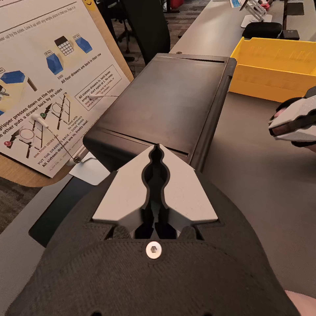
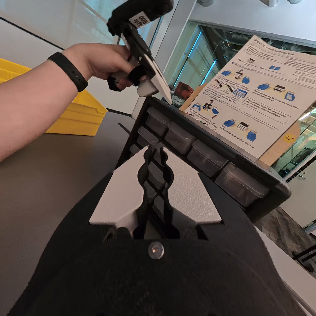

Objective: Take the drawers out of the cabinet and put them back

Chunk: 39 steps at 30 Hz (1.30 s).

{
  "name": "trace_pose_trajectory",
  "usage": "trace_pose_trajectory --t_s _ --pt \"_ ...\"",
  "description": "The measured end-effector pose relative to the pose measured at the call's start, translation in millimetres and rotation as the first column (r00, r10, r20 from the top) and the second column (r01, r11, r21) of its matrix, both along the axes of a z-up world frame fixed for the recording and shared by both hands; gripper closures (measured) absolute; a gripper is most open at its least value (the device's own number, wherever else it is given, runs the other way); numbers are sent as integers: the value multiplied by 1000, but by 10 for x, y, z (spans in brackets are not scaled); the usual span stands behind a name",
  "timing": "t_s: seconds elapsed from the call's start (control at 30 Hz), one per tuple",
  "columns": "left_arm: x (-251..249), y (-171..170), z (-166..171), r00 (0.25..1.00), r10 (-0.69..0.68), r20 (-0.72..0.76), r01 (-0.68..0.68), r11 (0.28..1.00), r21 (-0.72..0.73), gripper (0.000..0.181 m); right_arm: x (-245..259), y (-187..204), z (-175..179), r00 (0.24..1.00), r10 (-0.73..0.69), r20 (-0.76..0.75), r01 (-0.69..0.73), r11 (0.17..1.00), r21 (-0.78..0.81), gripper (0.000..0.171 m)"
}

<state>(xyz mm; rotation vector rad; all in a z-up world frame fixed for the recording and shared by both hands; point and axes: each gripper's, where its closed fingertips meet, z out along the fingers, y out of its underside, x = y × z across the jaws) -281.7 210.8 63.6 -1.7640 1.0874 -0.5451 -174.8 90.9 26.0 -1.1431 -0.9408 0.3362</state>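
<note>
We are pressing our clenched, empty left gripper (image 1: 157,145) onto the cabinet (image 1: 164,102) top while our right gripper (image 2: 154,148), slightly parted and empty, is nearing the seated drawers (image 2: 179,136); we are advising firm downward bracing and a square approach

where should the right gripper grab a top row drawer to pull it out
By the protruding clear front of the drawer, coming straight at the cabinet face. Only the fronts stick out past the frame; the sides are hidden inside. The right gripper, slightly open, already faces them.
</note>
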Motion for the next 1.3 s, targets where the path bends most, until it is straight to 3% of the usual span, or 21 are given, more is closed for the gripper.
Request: trace_pose_trajectory --t_s 0.03,0.37,0.53,0.6,0.67,0.77,1.2,1.3 --pt "0 0 -1 1000 -1 7 2 1000 -9 181 -15 15 -29 1000 -15 20 15 1000 2 164" --pt "-8 -9 -3 1000 -18 0 18 999 -49 181 -328 90 -496 950 -102 296 85 994 69 161" --pt "-38 -35 0 999 -33 36 36 997 -74 181 -460 157 -649 934 -127 334 114 992 58 156" --pt "-45 -40 1 998 -31 49 36 996 -87 181 -491 253 -653 906 -225 358 190 973 131 151" --pt "-44 -39 2 997 -33 64 39 995 -96 181 -555 332 -651 835 -358 418 244 921 304 148" --pt "-45 -39 4 994 -46 96 58 991 -117 181 -754 373 -658 746 -482 459 199 820 537 147" --pt "-47 -38 6 992 -65 105 77 991 -110 181 -1023 780 -806 648 -583 491 162 735 659 148" --pt "-46 -38 7 992 -68 109 80 991 -111 181 -1069 799 -799 631 -607 484 138 701 699 156"
